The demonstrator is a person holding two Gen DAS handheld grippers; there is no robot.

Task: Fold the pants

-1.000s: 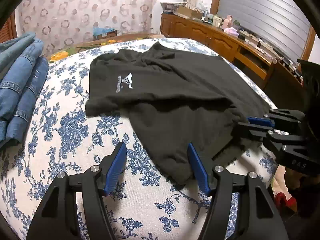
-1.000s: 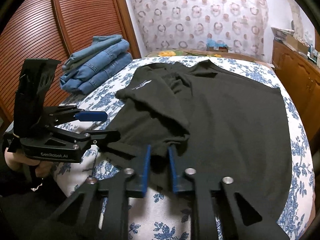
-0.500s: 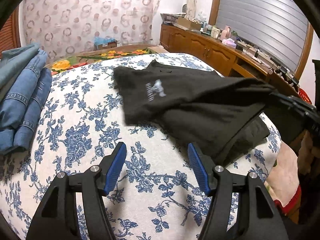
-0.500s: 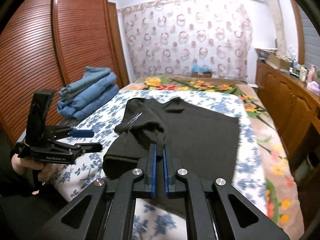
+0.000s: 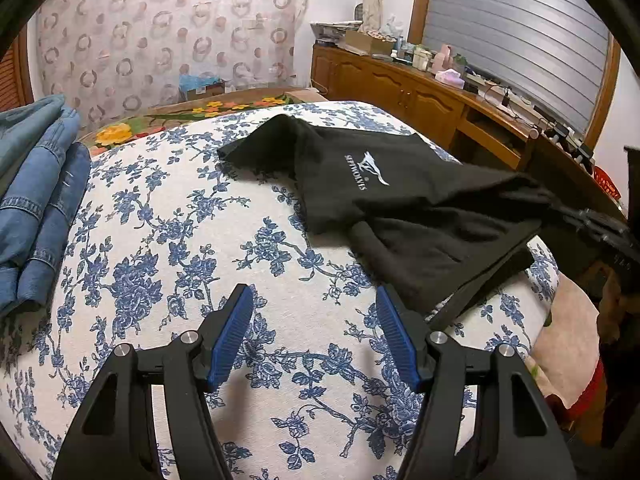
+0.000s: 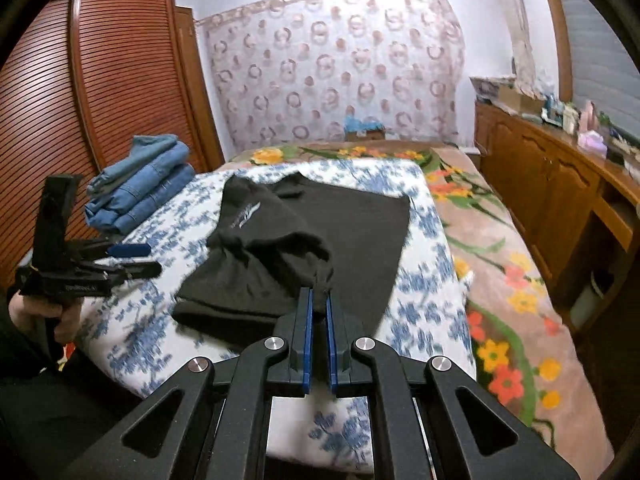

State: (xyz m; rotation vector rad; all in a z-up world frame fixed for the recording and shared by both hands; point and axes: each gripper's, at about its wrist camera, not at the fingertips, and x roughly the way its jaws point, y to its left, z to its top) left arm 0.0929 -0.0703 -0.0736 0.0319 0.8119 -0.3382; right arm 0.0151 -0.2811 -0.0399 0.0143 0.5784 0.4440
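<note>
Fingers (image 6: 307, 332) of the right gripper (image 6: 318, 336) are clenched on a bunched edge of the black garment (image 6: 320, 224), which is lifted slightly off the bed (image 6: 436, 240) at that pinch point. Fingers (image 5: 234, 332) of the left gripper (image 5: 316, 336) are spread apart with nothing between them, poised over bare bedspread just beside the garment's near edge.

Taken from the largest thing down: the bed is covered with a blue-flowered white spread, and a second, orange-flowered cover is seen beyond it. The black garment is spread over the middle and right part of the bed, one portion already doubled over so that a white printed logo (image 5: 366, 170) faces up; the rest is rumpled and drawn toward the right gripper. A stack of folded jeans (image 6: 138, 184) is set at the far left corner of the bed, well apart from the black piece.

As for progress, the folding is judged to be at an early stage. One loose flap is turned over, but no flat, squared fold is yet visible, and the edges are not aligned. Left to be done, by this reading: the cloth must be laid out smooth, the free edge taken by the left gripper, and the halves brought together neatly.
</note>
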